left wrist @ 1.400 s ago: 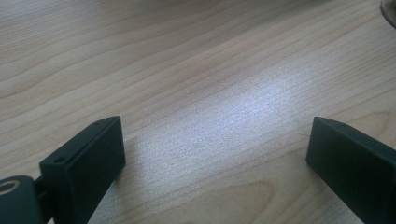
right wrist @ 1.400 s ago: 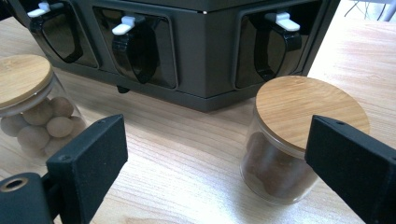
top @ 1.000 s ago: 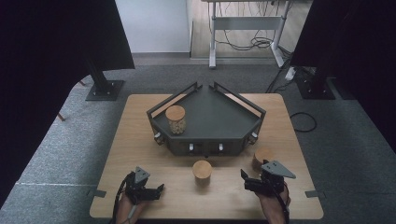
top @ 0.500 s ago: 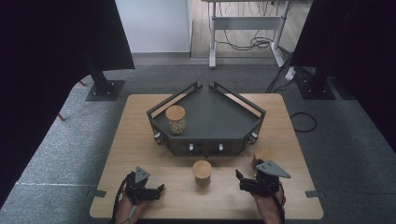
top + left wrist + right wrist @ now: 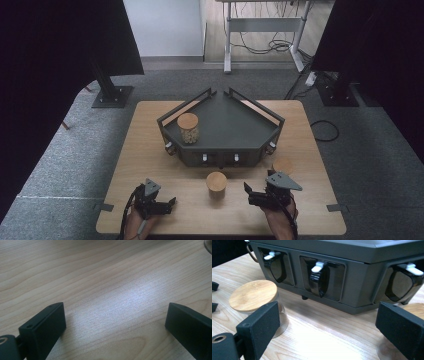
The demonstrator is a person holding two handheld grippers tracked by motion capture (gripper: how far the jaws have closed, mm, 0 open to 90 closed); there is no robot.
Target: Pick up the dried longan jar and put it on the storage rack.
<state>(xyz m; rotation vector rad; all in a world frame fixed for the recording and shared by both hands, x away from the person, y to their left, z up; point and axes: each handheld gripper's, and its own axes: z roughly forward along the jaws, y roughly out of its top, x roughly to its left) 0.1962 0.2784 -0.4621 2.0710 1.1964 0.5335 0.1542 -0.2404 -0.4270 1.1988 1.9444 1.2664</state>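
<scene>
- spanning most of the high view, the wooden table (image 5: 150,150) carries everything, with bare board along its near edge.
- the dark tray (image 5: 225,127) sits at the middle and far part of the table, its front wall set with white-tipped latches (image 5: 319,266).
- a jar with a wooden lid (image 5: 188,127) stands inside the tray at its left.
- a second wooden-lidded jar (image 5: 216,183) stands on the table just near of the tray, between the two grippers.
- a third jar (image 5: 283,165) stands at the right, just beyond the right gripper.
- the right gripper (image 5: 257,196) rests near right, jaws wide apart and empty, the middle jar just to its left.
- the left gripper (image 5: 167,205) rests near left, jaws wide apart over bare wood.
</scene>
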